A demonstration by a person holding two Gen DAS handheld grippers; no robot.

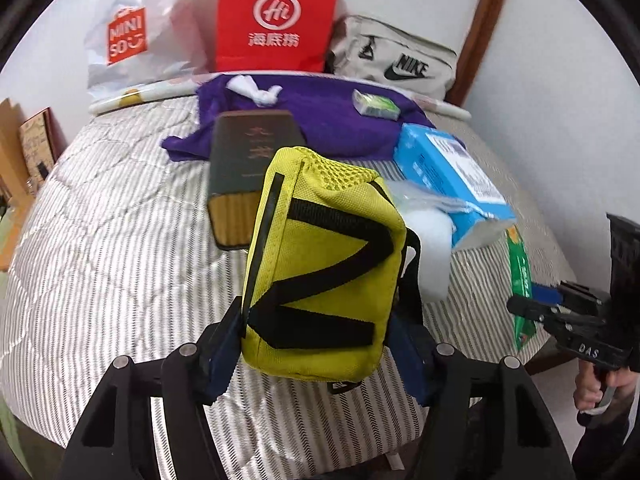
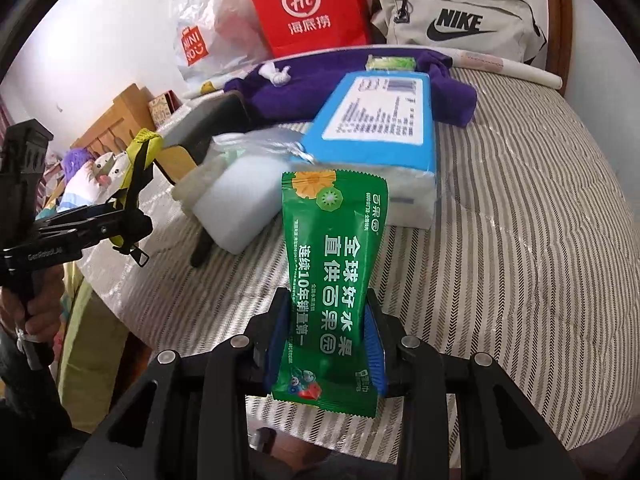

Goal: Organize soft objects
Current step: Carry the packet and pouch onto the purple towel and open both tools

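Striped quilt covers the bed, with bags lined up along the white wall at the far edge: a Miniso bag, a red bag and a grey Nike bag. My left gripper is clamped on the yellow pouch, blue pads pressing its lower sides; the pouch stands up between the fingers, lifted above the quilt, black straps facing me. From the right wrist view I see the same pouch edge-on at far left. My right gripper is clamped on the green packet, gripped on both long edges near its lower end, the rest rising out ahead of the fingers above the quilt. Beyond it lie a white sponge and a blue tissue pack, just beside each other. Farther back a purple cloth is spread out, carrying a small green box and a white wad. A dark book lies behind the pouch, its far end overlapping the cloth.
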